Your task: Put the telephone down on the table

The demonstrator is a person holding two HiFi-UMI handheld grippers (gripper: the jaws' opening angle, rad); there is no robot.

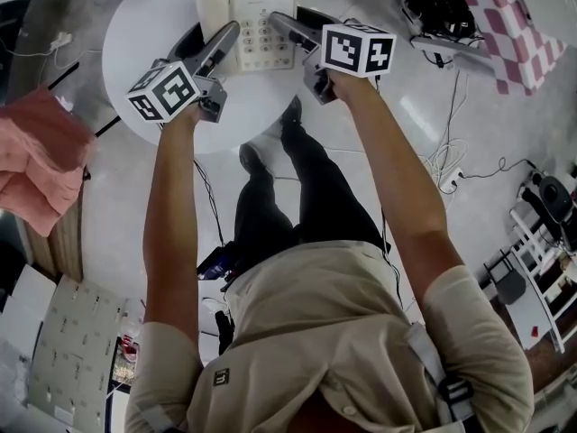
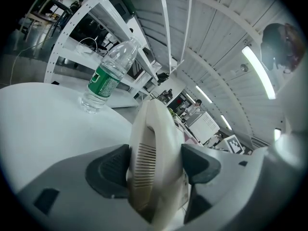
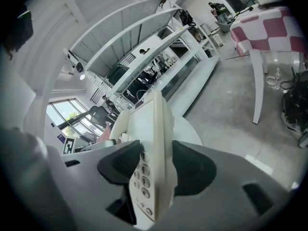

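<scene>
Left gripper is clenched on the handset side of the telephone, right gripper on its keypad side. Telephone is at the far part of the round white worktop; can't tell if it's touching.

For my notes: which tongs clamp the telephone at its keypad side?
The right tongs, shut on the telephone's keypad edge; the left tongs grip its handset side instead.

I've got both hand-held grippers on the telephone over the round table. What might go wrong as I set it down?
The left hand-held gripper clamps the handset, which may lift off the telephone if the right hand-held gripper, pinching the keypad edge, lowers unevenly. The water bottle stands on the table nearby and might get knocked.
</scene>
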